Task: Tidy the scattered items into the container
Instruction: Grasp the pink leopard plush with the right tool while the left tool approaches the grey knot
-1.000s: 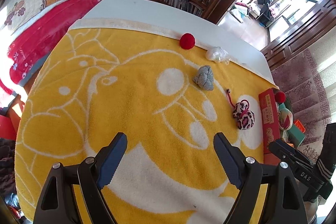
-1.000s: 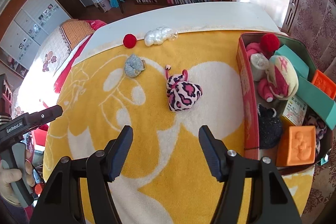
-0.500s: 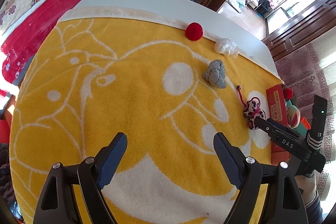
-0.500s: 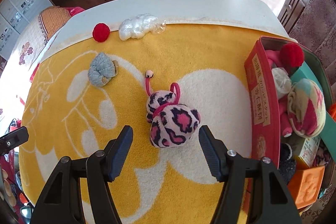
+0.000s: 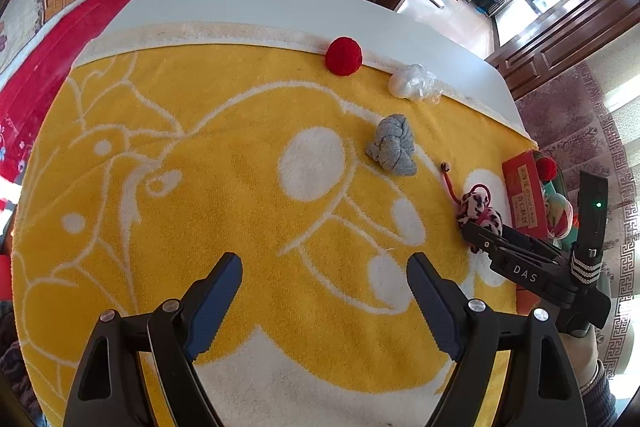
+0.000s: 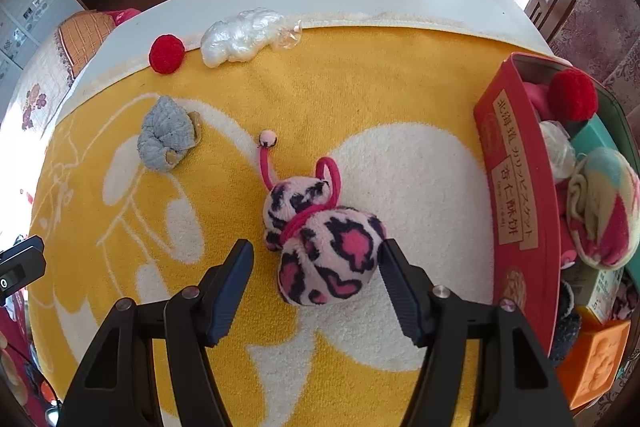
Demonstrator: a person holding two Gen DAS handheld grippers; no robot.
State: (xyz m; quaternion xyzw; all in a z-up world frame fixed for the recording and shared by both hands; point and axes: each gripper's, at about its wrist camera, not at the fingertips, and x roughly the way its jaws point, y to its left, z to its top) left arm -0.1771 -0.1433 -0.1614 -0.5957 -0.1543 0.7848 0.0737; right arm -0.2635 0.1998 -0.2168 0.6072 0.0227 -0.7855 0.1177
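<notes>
A pink leopard-print plush pouch [image 6: 324,247] with a pink cord lies on the yellow towel. My right gripper [image 6: 316,267] is open, its fingers on either side of the pouch's near end. It also shows in the left wrist view [image 5: 480,213], partly behind the right gripper's body. A red box [image 6: 516,187] at the right holds several toys. A grey rolled sock [image 6: 166,135], a red pompom [image 6: 167,53] and a white plastic wad [image 6: 240,37] lie farther back. My left gripper [image 5: 324,279] is open and empty over the towel.
The yellow towel [image 5: 200,167] covers a white table [image 5: 256,3]. A red bed stands to the left, bookshelves behind, a rug on the floor at the right. The red pompom [image 5: 343,56] and white wad [image 5: 412,87] sit at the towel's far edge.
My right gripper has moved forward and down until its open fingers straddle the leopard pouch. My left gripper has shifted slightly forward over the towel and stays open.
</notes>
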